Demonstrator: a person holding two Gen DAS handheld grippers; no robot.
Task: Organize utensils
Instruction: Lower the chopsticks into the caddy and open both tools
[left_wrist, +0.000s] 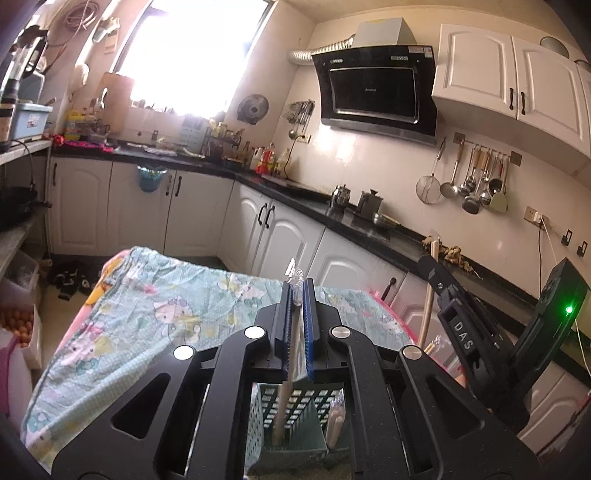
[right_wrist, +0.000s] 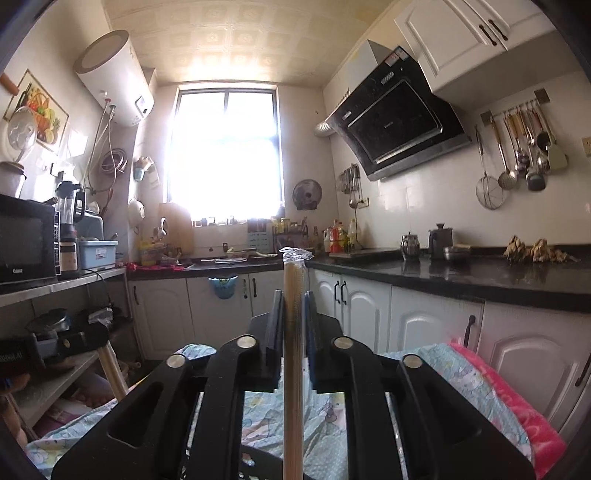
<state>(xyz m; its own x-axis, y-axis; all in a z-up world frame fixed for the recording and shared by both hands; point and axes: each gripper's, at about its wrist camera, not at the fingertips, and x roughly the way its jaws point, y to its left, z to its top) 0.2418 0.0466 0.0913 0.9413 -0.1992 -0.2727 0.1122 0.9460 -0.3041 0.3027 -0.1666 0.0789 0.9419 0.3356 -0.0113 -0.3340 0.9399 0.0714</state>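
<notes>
The left gripper (left_wrist: 296, 295), centre of its frame, is clamped on a wrapped chopstick pair (left_wrist: 291, 332) whose lower end stands in a green perforated holder (left_wrist: 288, 417) at bottom centre. At right, "DAS" reads on the right gripper (left_wrist: 461, 332); its jaws pinch another wrapped chopstick pair (right_wrist: 293, 332). Far left, the microwave (right_wrist: 26, 240) label perhaps says "Galanz".
</notes>
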